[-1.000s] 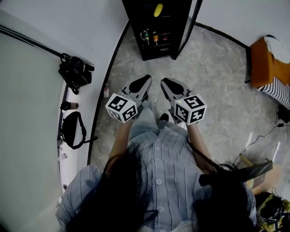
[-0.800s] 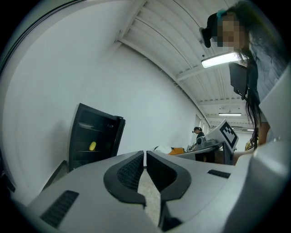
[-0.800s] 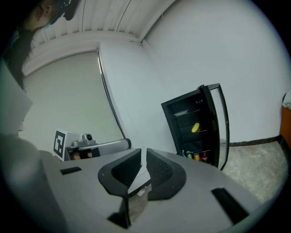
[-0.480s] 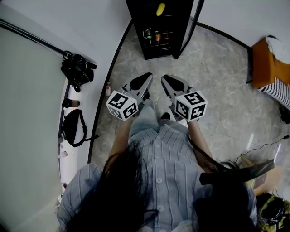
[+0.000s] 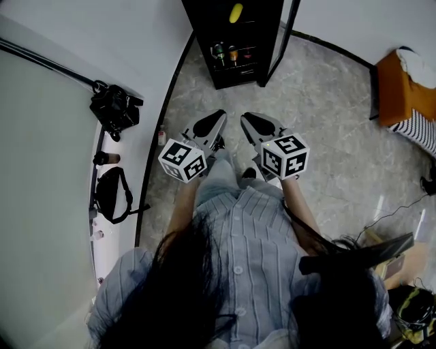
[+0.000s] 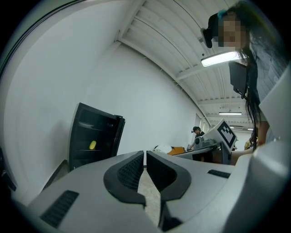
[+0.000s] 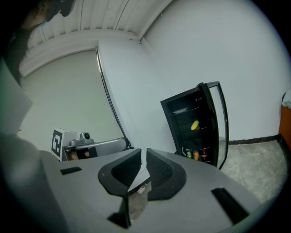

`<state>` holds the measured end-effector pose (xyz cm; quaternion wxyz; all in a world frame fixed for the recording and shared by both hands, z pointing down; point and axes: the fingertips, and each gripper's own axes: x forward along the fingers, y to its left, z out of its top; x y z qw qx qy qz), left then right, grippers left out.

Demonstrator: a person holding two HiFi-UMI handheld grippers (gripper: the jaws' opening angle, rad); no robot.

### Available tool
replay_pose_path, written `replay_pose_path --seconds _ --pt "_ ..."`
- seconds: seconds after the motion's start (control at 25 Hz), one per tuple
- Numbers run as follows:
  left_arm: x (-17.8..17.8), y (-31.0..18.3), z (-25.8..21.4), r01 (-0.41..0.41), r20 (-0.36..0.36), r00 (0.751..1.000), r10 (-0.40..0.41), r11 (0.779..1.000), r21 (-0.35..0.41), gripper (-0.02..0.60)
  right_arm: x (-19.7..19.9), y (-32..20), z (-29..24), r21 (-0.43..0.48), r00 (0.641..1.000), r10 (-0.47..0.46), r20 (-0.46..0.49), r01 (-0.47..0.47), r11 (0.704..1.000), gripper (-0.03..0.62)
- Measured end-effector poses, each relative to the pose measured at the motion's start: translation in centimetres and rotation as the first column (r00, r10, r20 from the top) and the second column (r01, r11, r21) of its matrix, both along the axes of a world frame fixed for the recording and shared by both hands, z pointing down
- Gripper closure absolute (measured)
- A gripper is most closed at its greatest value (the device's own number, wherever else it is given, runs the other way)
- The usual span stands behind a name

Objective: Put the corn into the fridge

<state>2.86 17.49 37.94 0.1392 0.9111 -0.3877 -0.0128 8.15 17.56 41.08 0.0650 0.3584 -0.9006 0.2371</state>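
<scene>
Yellow corn cob [image 5: 236,13] on shelf in black fridge [image 5: 203,48], glass door [image 5: 289,34] swung open; left gripper [image 5: 219,117] & right gripper [image 5: 246,118] clenched, empty, w/ grey stone floor [image 5: 320,116] ahead.

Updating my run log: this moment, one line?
corn: on fridge shelf | door: open | left gripper: shut, empty | right gripper: shut, empty

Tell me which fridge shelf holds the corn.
An upper shelf of the fridge: the yellow corn lies there alone, while the drinks stand on the bottom shelf.
</scene>
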Motion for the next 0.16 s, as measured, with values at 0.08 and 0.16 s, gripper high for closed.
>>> replay_pose_path --seconds 0.08,0.16 --pt "-0.25 -0.27 -0.05 0.009 0.003 1.0 -0.009 1.0 0.0 0.574 -0.21 -0.3 0.05 -0.003 1.0 -0.008 -0.001 0.008 1.0 0.546" --pt "-0.57 -0.47 -0.09 0.019 0.007 1.0 -0.019 1.0 0.0 0.572 -0.43 -0.59 0.12 -0.006 1.0 -0.015 -0.002 0.015 1.0 0.546"
